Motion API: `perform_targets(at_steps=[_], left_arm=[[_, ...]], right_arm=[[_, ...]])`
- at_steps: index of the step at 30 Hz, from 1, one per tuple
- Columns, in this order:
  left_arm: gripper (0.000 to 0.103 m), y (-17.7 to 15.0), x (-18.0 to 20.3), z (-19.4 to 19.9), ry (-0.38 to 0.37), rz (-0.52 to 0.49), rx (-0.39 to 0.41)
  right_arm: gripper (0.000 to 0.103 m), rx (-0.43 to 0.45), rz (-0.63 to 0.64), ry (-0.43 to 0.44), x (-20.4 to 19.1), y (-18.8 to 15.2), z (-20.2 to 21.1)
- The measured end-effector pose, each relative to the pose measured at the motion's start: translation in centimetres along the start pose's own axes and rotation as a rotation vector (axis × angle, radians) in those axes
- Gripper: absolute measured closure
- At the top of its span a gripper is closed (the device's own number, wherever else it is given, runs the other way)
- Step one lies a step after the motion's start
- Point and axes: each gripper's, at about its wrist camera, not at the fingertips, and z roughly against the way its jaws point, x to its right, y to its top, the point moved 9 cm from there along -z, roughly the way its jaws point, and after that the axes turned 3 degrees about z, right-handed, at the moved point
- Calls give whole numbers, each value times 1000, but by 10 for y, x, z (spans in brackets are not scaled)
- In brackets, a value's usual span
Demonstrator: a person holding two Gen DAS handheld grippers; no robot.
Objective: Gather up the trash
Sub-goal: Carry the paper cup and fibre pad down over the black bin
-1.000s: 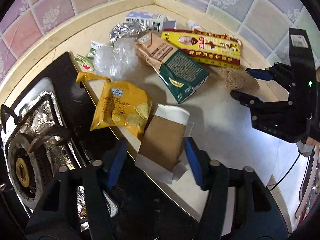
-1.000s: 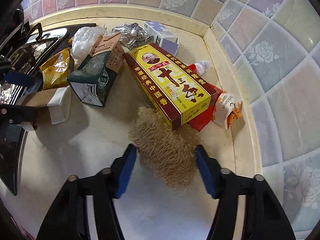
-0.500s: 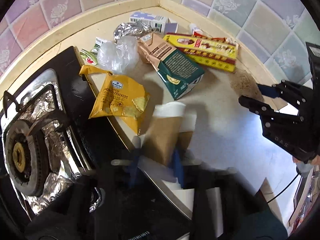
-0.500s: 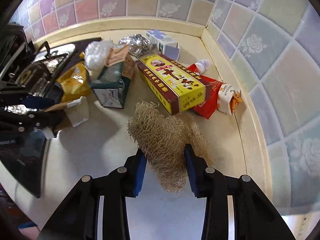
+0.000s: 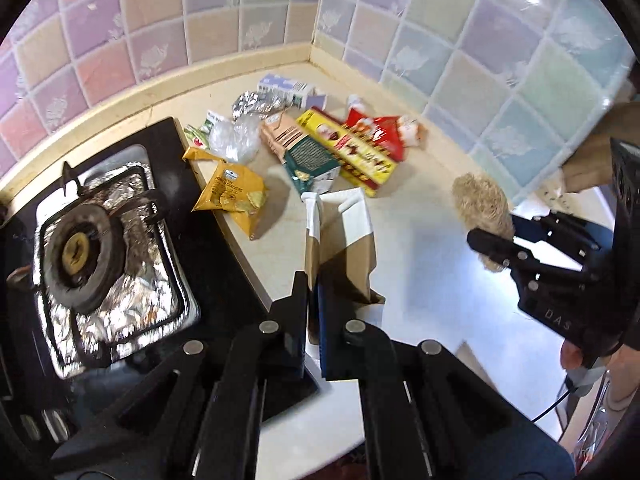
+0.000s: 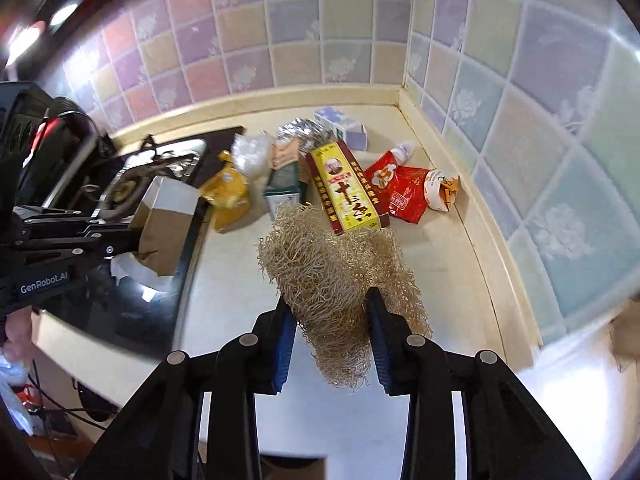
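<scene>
My left gripper [image 5: 313,296] is shut on a brown and white paper bag [image 5: 344,240] and holds it above the counter edge; the bag also shows in the right wrist view [image 6: 168,220]. My right gripper [image 6: 330,320] is shut on a tan fibrous loofah scrubber [image 6: 336,272], lifted off the counter; it also shows in the left wrist view [image 5: 480,208]. Left on the counter are a yellow cracker bag [image 5: 232,196], a green carton [image 5: 308,156], a yellow and red box [image 6: 344,188], a red wrapper [image 6: 400,192], crumpled foil [image 5: 256,104] and clear plastic [image 5: 236,136].
A gas stove [image 5: 92,240] with foil lining sits left of the trash on a black glass hob. A small blue and white box [image 6: 344,128] lies in the tiled corner. The cream countertop [image 5: 432,280] runs to the front edge. Cables hang below the counter.
Both grippers closed and lifted: the left pinched the paper bag and raised it, the right squeezed the loofah and pulled it up and back from the counter.
</scene>
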Motion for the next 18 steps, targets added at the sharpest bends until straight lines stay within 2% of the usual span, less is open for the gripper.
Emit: perform_targets(at_steps=[8, 18], left_arm=[[101, -37, 46, 78, -14, -2, 91], [101, -107, 98, 156, -9, 6, 168]], right_arm=[[70, 83, -21, 66, -27, -32, 98], [70, 144, -38, 98, -52, -92, 193]])
